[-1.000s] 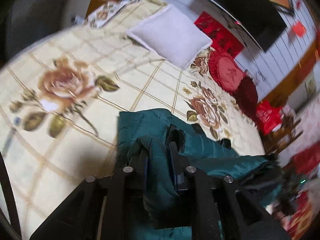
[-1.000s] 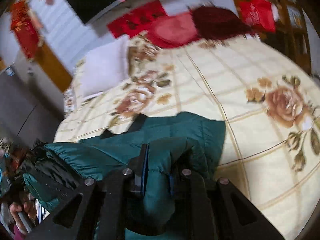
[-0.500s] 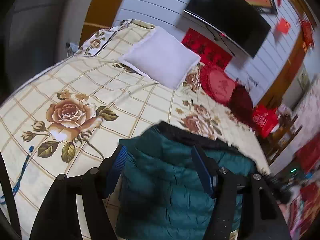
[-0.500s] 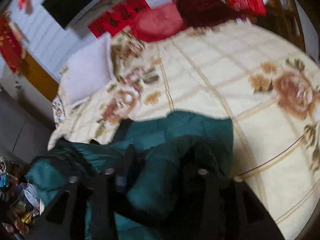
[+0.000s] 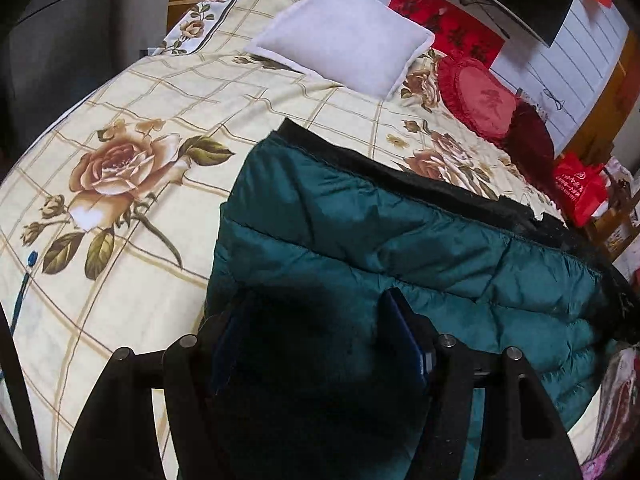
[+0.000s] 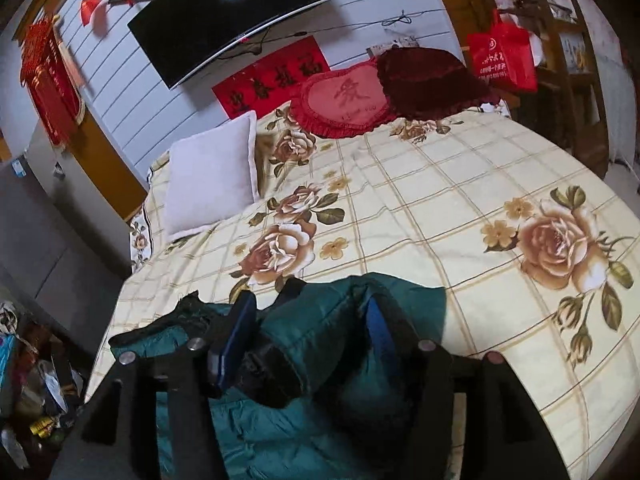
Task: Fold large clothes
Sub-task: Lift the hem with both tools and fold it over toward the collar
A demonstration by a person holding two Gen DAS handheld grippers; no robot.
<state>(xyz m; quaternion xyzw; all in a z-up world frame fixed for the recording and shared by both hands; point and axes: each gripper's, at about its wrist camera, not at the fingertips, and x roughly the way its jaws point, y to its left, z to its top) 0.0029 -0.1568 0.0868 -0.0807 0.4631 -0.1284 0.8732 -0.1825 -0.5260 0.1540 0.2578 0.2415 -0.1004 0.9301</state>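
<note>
Plainly the puffy, slippery jacket (image 5: pixel 400 240) will spring open, so pinch its black hem; left jaws open, right jaws opening, both empty.

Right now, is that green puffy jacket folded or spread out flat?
Folded. The green jacket lies doubled on the bedspread, its black-trimmed edge across the top, no sleeves showing.

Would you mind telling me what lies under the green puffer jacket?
The green puffer jacket lies on the floral bedspread, which shows all around it. Its black lining edges the far side. Anything beneath the jacket itself is covered.
</note>
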